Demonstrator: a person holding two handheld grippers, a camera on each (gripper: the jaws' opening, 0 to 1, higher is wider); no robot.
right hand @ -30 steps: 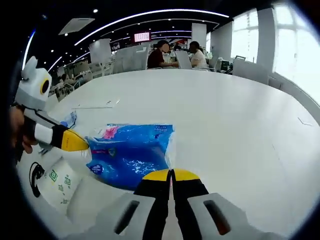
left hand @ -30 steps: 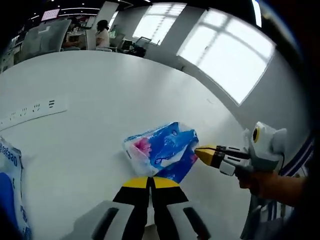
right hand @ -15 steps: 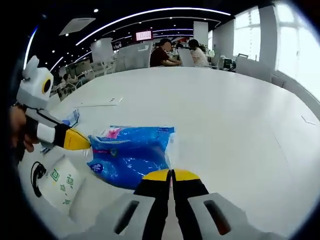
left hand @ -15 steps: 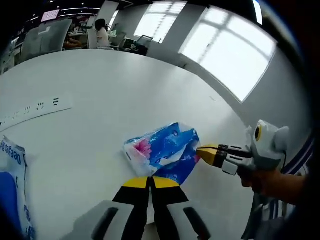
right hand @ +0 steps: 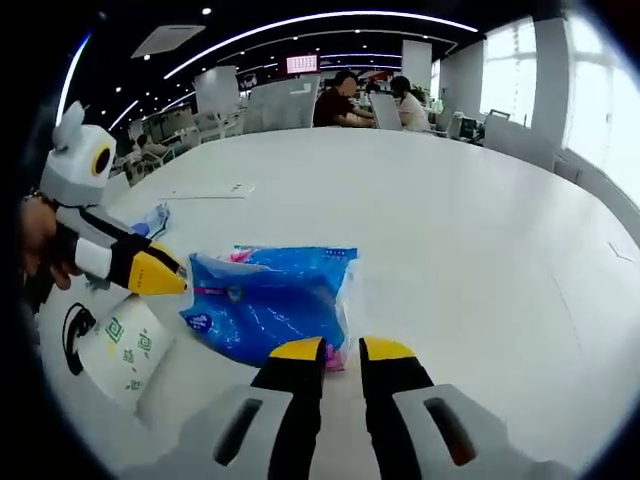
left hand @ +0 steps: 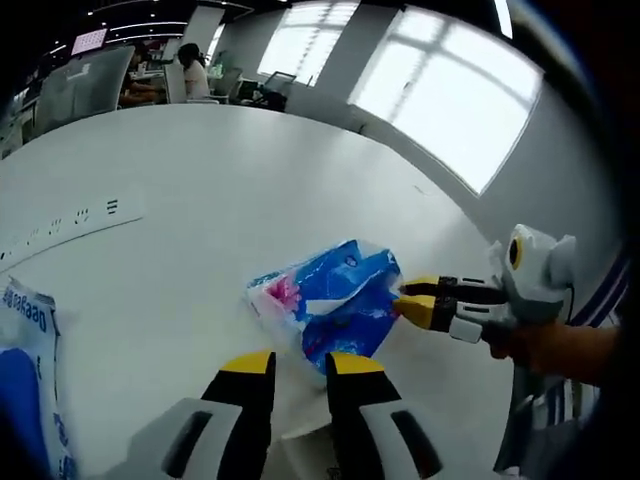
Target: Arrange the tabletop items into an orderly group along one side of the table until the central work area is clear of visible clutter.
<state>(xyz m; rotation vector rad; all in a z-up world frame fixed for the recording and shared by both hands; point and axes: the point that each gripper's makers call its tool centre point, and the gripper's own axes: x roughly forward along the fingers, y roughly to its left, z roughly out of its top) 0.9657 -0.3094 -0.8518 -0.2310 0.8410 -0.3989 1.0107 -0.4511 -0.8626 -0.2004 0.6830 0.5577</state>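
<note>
Both tools: left tool (left hand: 298, 368) and right tool (right hand: 343, 351) now stand with jaws apart; half a second ago each was pinched together on the pack.
Pack: crinkly blue-and-pink plastic tissue pack (left hand: 325, 300) lies released on the white table (left hand: 200, 190).
Meaning: placement looks done; other clutter awaits.

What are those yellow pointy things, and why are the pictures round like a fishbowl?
Those yellow tips belong to two claws that a person holds, one in each hand. A small camera rides on each claw, and its lens bends the picture round. In the left gripper view, the left claw rises from the bottom, and the right claw comes in from the side. The right gripper view looks along the right claw and sees the left claw. Both are open now, with nothing held. Between them, on the big white table, lies a blue plastic packet. A white pack with green marks lies nearby.
</note>
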